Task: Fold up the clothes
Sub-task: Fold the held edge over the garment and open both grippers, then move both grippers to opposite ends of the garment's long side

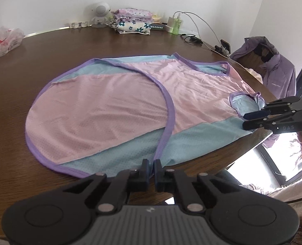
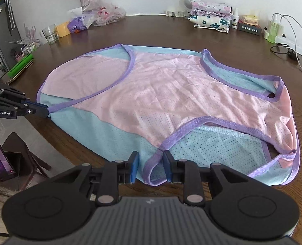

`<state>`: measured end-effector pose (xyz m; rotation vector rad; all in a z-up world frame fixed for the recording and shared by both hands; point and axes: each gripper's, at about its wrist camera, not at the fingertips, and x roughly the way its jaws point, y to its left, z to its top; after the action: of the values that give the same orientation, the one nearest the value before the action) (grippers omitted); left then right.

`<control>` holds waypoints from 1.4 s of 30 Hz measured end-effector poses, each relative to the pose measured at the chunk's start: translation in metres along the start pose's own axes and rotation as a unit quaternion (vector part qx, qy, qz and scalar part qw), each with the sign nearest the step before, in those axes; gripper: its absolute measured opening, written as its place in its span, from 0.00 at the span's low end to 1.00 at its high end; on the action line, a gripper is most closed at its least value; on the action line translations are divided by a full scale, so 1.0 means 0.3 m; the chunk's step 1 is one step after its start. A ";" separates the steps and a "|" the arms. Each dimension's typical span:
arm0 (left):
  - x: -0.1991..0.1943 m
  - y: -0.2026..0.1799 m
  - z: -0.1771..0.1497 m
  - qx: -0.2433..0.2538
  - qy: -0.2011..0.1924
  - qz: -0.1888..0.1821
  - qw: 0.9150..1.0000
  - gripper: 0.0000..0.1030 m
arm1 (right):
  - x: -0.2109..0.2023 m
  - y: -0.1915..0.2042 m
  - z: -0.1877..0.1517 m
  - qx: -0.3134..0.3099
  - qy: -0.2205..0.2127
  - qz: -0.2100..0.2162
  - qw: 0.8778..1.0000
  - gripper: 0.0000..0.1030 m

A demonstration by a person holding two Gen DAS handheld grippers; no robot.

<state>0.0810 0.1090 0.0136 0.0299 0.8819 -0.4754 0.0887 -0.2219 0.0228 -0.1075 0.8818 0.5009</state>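
- Two grippers are set at near hem of pink-and-blue mesh vest (image 2: pixel 161 94), low in frame, presumably for folding.
- Left gripper (image 1: pixel 152 168) is pinched shut on purple trim.
- Right gripper (image 2: pixel 151 168) is part-open, fabric between, unpressed.

hand-held gripper (image 2: pixel 151 164) | black linkages, blue pads (silver rivets)

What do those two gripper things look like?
Both are black. The left gripper has two round discs, silver pins and a ribbed grey body. The right gripper matches, with blue pads. White lettering marks their sides.
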 end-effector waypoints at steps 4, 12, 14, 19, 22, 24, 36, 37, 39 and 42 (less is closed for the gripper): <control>-0.030 0.005 0.026 -0.004 -0.016 -0.021 1.000 0.16 | -0.003 -0.003 -0.001 0.008 -0.005 -0.003 1.000 0.26; 0.035 -0.023 0.031 0.042 0.018 0.007 0.999 0.07 | -0.010 -0.006 -0.016 0.008 -0.006 -0.020 1.000 0.25; 0.020 -0.004 0.033 0.008 0.009 0.007 1.000 0.09 | -0.018 -0.014 -0.021 0.019 -0.008 -0.023 1.000 0.26; -0.078 0.019 0.012 -0.065 -0.082 0.004 0.995 0.50 | -0.088 -0.043 -0.032 0.068 -0.051 -0.020 0.996 0.41; -0.127 -0.004 -0.012 -0.099 -0.139 0.027 0.985 0.64 | -0.153 -0.045 -0.046 0.079 -0.096 -0.045 0.991 0.70; -0.136 -0.032 -0.029 -0.108 -0.163 0.042 0.980 0.71 | -0.182 -0.048 -0.061 0.085 -0.120 -0.075 0.986 0.89; -0.023 -0.306 -0.051 0.080 -0.127 0.104 0.983 0.74 | -0.212 -0.148 -0.165 0.020 -0.147 -0.191 0.970 1.00; -0.015 -0.316 -0.051 0.094 -0.120 0.102 0.983 0.72 | -0.215 -0.159 -0.164 0.005 -0.143 -0.194 0.971 1.00; 0.002 -0.334 -0.048 0.124 -0.104 0.094 0.982 0.67 | -0.215 -0.172 -0.155 -0.037 -0.129 -0.197 0.971 1.00; 0.032 -0.368 -0.041 0.181 -0.074 0.080 0.977 0.59 | -0.198 -0.183 -0.127 -0.106 -0.084 -0.186 0.973 0.97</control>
<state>0.0317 0.0092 0.0168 0.3916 0.6322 -0.4760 0.0556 -0.3034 0.0375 -0.4121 0.6204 0.2469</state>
